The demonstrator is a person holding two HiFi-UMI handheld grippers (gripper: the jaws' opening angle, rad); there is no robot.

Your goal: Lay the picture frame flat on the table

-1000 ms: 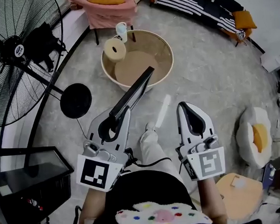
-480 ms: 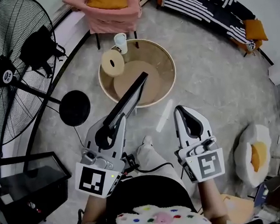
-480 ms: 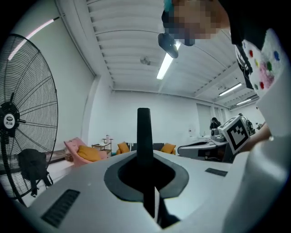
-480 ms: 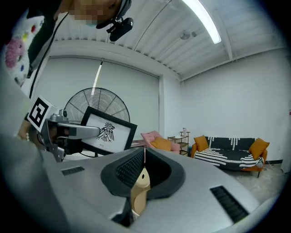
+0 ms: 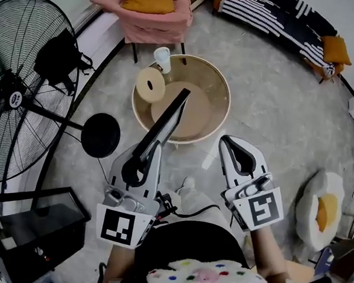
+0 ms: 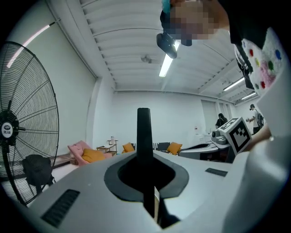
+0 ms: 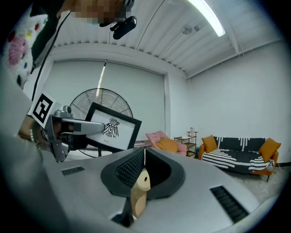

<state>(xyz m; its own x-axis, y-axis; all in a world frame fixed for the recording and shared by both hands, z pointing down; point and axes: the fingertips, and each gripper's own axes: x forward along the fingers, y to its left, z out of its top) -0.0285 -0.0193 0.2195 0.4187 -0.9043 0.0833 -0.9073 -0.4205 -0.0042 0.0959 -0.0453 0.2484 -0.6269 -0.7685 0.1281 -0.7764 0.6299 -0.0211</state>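
Note:
The black picture frame (image 5: pixel 164 125) shows edge-on in the head view, tilted up and away over the near rim of the round wood-rimmed table (image 5: pixel 227 95). My left gripper (image 5: pixel 149 152) is shut on its lower edge. In the left gripper view the frame (image 6: pixel 144 132) rises as a thin dark bar between the jaws. The right gripper view shows the frame's face (image 7: pixel 112 128) with a bird print, held by the left gripper (image 7: pixel 84 129). My right gripper (image 5: pixel 235 141) is shut and holds nothing, to the right of the frame and short of the table.
A beige roll (image 5: pixel 151 85) and a white cup (image 5: pixel 162 59) stand on the table's far left. A large floor fan (image 5: pixel 16 88) with a round base (image 5: pixel 101 135) is at the left. A pink armchair (image 5: pixel 155 15) and a striped sofa (image 5: pixel 277 16) lie beyond.
Both grippers and the frame have come closer to the round table. The frame's top now overlaps the table's near rim. The grip has not changed.

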